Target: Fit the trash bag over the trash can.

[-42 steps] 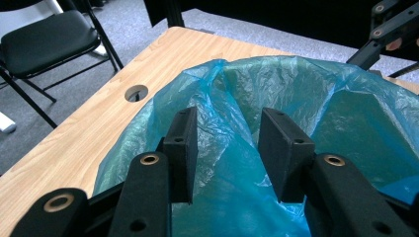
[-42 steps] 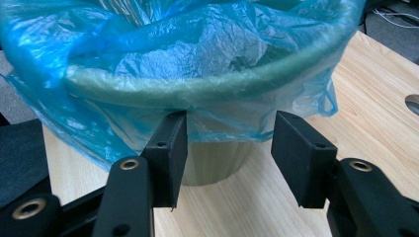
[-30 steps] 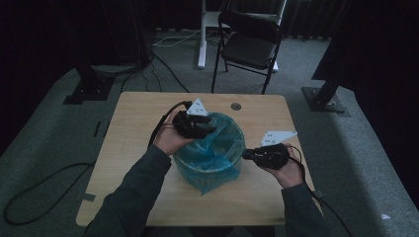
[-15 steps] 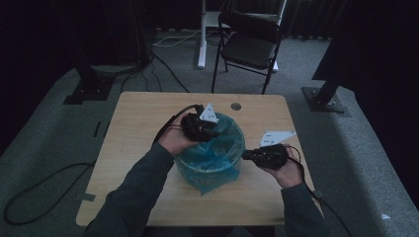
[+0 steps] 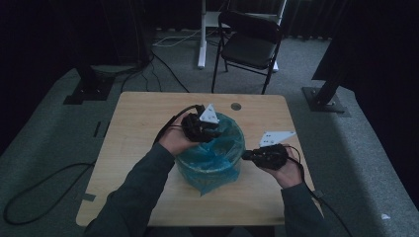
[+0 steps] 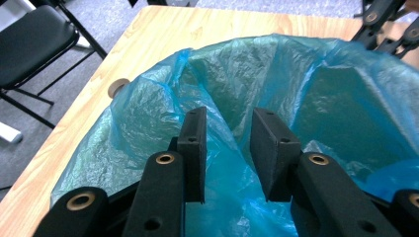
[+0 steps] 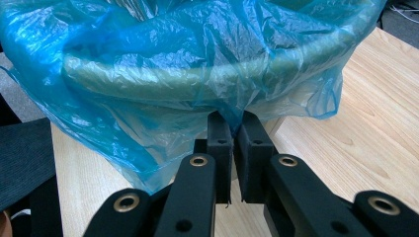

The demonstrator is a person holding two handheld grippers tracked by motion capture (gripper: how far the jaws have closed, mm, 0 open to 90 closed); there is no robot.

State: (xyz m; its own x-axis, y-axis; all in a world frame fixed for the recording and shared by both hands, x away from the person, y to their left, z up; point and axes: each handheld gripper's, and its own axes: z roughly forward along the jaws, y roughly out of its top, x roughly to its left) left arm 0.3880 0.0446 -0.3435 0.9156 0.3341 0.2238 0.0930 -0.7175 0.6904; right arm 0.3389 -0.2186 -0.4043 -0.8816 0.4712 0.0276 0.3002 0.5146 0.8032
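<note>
Bin (image 5: pixel 210 168) lined with blue bag (image 5: pixel 217 148) at table (image 5: pixel 128 148) centre. Left gripper (image 5: pixel 205 129) at bin's 10 o'clock rim, over the opening; in left gripper view, 2 jaws parted with clear gap, nothing held, bag lining (image 6: pixel 306 94) beyond. Right gripper (image 5: pixel 247 155) at bin's 3 o'clock; in right gripper view, jaws pinched nearly together on bag's overhanging edge (image 7: pixel 232 106). Chair (image 5: pixel 249 47) beyond table, 12 o'clock.

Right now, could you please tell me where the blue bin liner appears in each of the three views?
High view: blue bin liner at table centre, between both hands.
Left gripper view: it spans the upper and middle picture, interior open.
Right gripper view: it covers the top half, its edge pinched in the jaws.
Shared landmark: the wooden table beneath.
</note>
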